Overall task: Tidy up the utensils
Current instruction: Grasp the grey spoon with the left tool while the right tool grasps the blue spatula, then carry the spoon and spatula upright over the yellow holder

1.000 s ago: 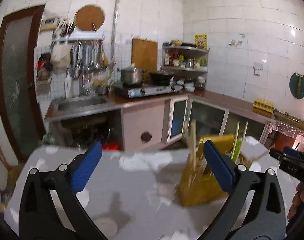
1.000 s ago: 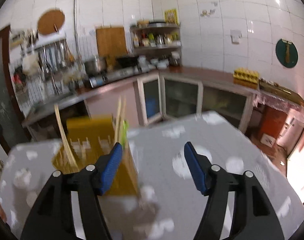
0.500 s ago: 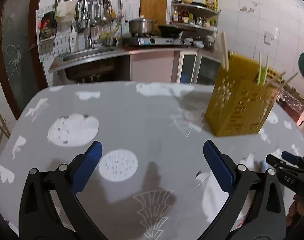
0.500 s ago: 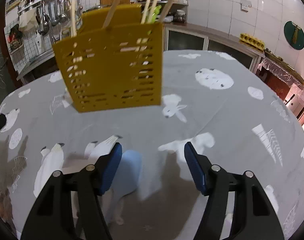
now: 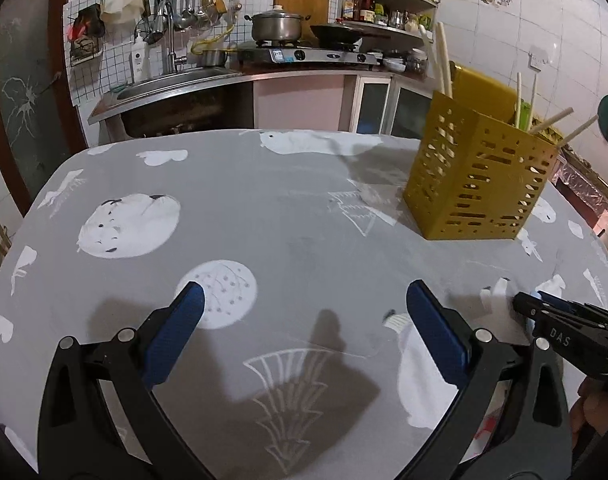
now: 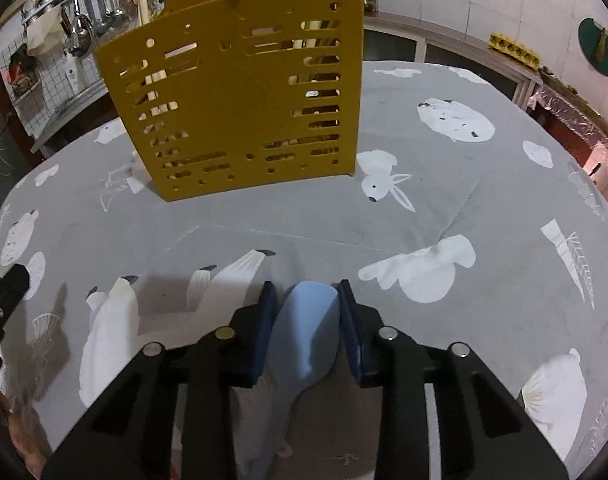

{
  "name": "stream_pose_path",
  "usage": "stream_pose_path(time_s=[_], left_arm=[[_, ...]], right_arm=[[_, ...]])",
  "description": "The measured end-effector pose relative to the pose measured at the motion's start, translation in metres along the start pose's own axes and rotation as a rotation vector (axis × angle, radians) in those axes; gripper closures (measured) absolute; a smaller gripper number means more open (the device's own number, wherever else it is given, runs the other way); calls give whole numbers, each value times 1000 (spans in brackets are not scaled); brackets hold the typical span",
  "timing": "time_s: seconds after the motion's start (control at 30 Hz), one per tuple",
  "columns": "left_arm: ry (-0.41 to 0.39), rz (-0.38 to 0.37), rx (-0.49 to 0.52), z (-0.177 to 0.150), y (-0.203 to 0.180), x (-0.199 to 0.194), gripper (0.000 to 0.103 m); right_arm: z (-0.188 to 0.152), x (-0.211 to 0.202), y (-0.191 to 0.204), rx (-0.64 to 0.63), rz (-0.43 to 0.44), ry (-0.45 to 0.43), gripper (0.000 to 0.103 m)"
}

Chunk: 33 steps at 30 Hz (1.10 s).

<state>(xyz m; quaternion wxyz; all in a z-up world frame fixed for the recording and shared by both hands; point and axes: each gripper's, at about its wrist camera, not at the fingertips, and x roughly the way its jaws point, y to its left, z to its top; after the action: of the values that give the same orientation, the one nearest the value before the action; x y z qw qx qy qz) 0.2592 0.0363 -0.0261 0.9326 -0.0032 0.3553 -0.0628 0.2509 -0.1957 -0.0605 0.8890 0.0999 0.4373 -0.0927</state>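
Right wrist view: my right claw (image 6: 306,322) pinches the blue spoon (image 6: 309,328) by its bowl; it may slip. My left claw (image 5: 304,330) gapes, holding nothing.

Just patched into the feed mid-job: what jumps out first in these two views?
The yellow slotted utensil holder dominates, standing on the grey patterned tablecloth with chopsticks poking out of its top. Nearer, the right tongs are closed around the bowl of a light blue spoon low over the cloth. The left tongs hang wide open with nothing between them.
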Motion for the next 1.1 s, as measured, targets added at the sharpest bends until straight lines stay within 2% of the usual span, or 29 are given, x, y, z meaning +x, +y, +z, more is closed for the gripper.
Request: stream_pose_path(time_s=[0.2,0.53,0.6,0.73,0.8,0.87,1.0,1.07,1.1], left_arm=[[49,-61,25,-11,-34,-4,5],[108,-142,105,-38,-102,-13,5],[119,-144,130,-44,-113,-14,5],[159,-97,198,-54,-136,-10,6],[188,-93,211,-56,-141,-5,13],[227,-107,205,-57,-143,1,28],[253,-121,229,-57,-151,4,41],[259,-129,234,-54,-154,5,57],[264,-132,228,-52,-153,7,61]], right_arm=[[-2,-7,-18,-68,67,1,72],[-12,-17,-72,-156,85,-7,72],[-12,-17,-82,-155,75,-13,72],[-11,-18,-93,-138,85,-20,72],[-12,-18,-93,-140,90,-23,72],[-12,-18,-93,-143,96,-26,72],[-11,-19,-91,-137,113,-32,72],[-11,-19,-91,-136,117,-32,73],[-10,-19,-91,-135,119,-33,73]])
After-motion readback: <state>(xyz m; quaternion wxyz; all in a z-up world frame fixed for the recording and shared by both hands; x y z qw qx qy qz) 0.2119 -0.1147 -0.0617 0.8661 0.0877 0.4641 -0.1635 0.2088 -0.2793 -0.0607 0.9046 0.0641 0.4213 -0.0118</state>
